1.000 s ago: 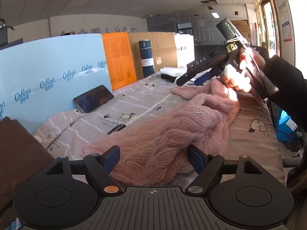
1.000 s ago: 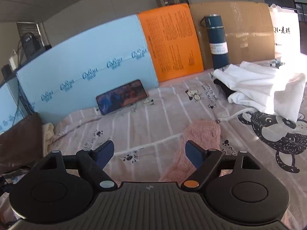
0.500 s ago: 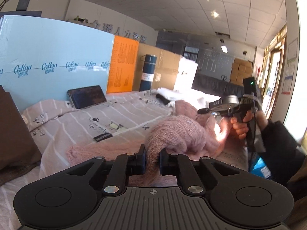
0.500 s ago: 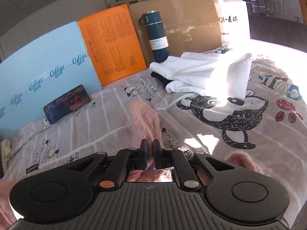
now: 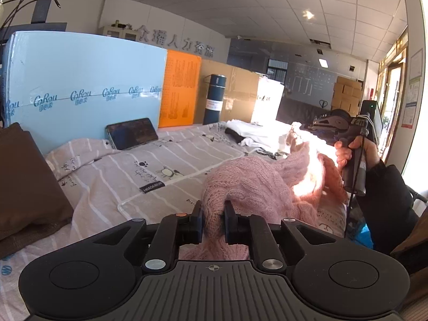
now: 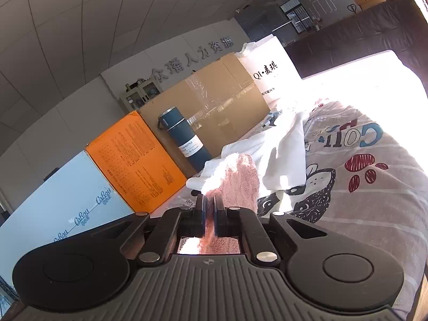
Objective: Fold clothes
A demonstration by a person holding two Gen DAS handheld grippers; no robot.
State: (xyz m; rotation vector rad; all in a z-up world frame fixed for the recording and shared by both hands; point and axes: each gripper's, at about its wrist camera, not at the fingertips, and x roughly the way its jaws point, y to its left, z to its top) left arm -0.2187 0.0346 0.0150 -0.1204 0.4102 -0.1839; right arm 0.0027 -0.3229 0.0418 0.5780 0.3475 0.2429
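A pink knitted sweater (image 5: pixel 251 182) hangs bunched between both grippers above the striped bed sheet (image 5: pixel 139 168). My left gripper (image 5: pixel 212 214) is shut on one edge of the sweater, with fabric squeezed between its blue pads. My right gripper (image 6: pixel 209 203) is shut on another edge of the sweater (image 6: pixel 240 179), which stands up past its fingertips. In the left wrist view the right gripper (image 5: pixel 310 128) is raised at the right, held in a hand, with the sweater hanging from it.
White clothes (image 6: pixel 283 149) lie piled at the back of the bed. A dark blue bottle (image 5: pixel 215 99), orange (image 5: pixel 179 91) and blue (image 5: pixel 80 85) boards and a cardboard box (image 6: pixel 214 101) stand behind. A phone (image 5: pixel 131 133) leans on the blue board. A brown cushion (image 5: pixel 24 187) lies left.
Both grippers went from open to shut on the pink sweater. They have since lifted it off the bed, and the right gripper has risen and tilted.
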